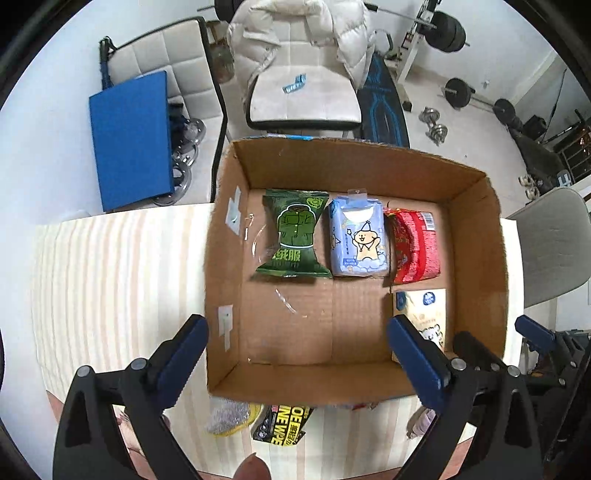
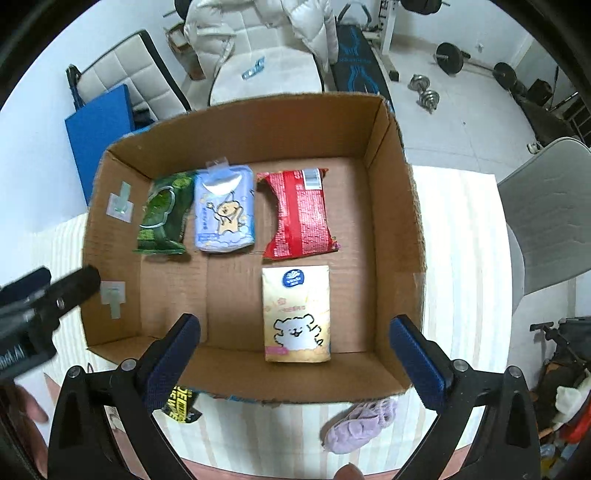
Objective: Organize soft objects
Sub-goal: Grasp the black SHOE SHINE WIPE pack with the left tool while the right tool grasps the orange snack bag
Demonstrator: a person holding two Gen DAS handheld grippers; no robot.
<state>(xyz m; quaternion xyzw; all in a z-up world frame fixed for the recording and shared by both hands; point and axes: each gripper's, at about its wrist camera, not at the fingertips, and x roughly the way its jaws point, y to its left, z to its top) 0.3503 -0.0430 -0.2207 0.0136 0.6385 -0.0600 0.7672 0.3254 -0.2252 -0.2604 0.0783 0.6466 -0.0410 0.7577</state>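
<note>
Four soft packs already lie in the cardboard box [image 2: 391, 236], while a purple plush item [image 2: 360, 424] and black-yellow packet [image 1: 282, 424] wait at the worktop's near edge, both the left gripper [image 1: 295, 354] and the right gripper [image 2: 295, 354] wide and empty.

Black claw [image 2: 295, 354], blue ribbed pads [image 2: 417, 363]

A room in a home, doubling as a gym. Beyond the jaws, past the bench [image 1: 110, 266] with its striped cloth, stand padded chairs [image 1: 303, 99], one draped with a white puffer jacket [image 1: 295, 33]; farther right lie dumbbells [image 1: 436, 125], a barbell [image 1: 480, 99] and a weight rack [image 1: 424, 37] on the pale floor.
</note>
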